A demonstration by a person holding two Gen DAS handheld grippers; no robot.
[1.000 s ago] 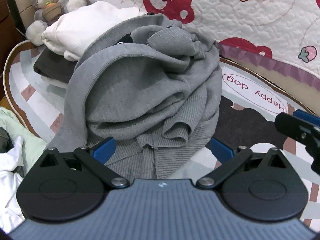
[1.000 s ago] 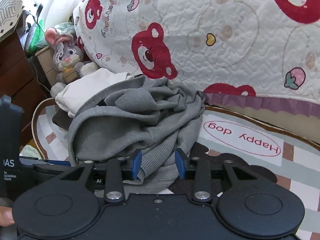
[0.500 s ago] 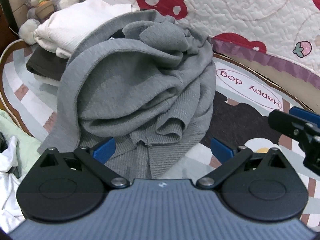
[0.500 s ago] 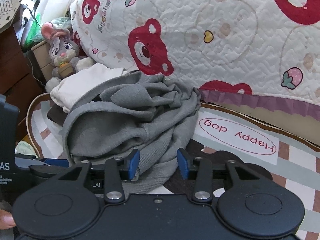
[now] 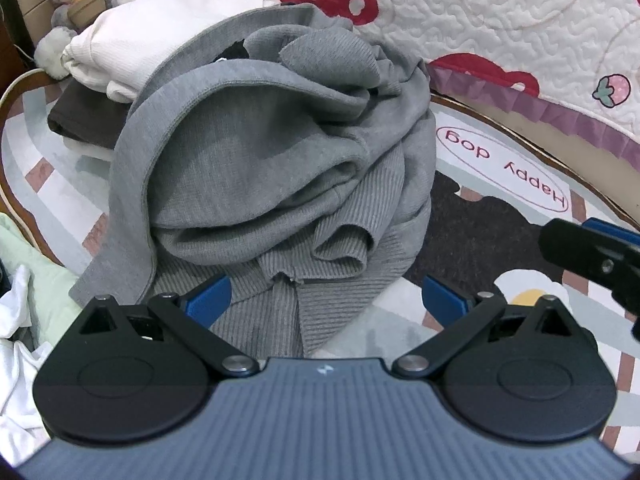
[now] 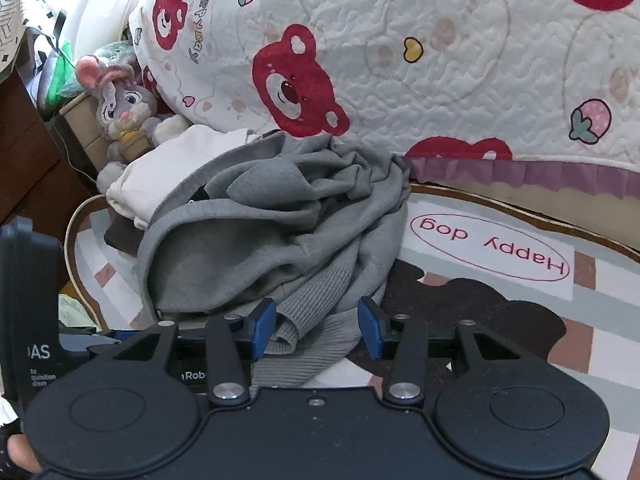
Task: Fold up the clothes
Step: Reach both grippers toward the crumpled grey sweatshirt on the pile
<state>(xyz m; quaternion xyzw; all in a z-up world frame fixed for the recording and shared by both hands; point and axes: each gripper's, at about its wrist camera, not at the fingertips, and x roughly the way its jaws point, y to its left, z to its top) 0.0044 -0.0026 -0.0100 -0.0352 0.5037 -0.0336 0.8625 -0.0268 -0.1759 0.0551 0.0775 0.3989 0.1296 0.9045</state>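
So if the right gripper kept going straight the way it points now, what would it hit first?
Most likely the ribbed edge of the grey sweater, which already lies between the open fingers of the right gripper. Behind it is the rest of the crumpled pile, then the bear quilt. Exact depth is hard to judge.

The gray sweater is soft matt knit cloth, finely ribbed at its hem and cuff. The left tool has matt black plastic arms, blue pads, shiny metal rivets and a ridged gray body. The quilt is puffy stitched cloth. The rug looks flat and printed. The plush rabbit is fuzzy.
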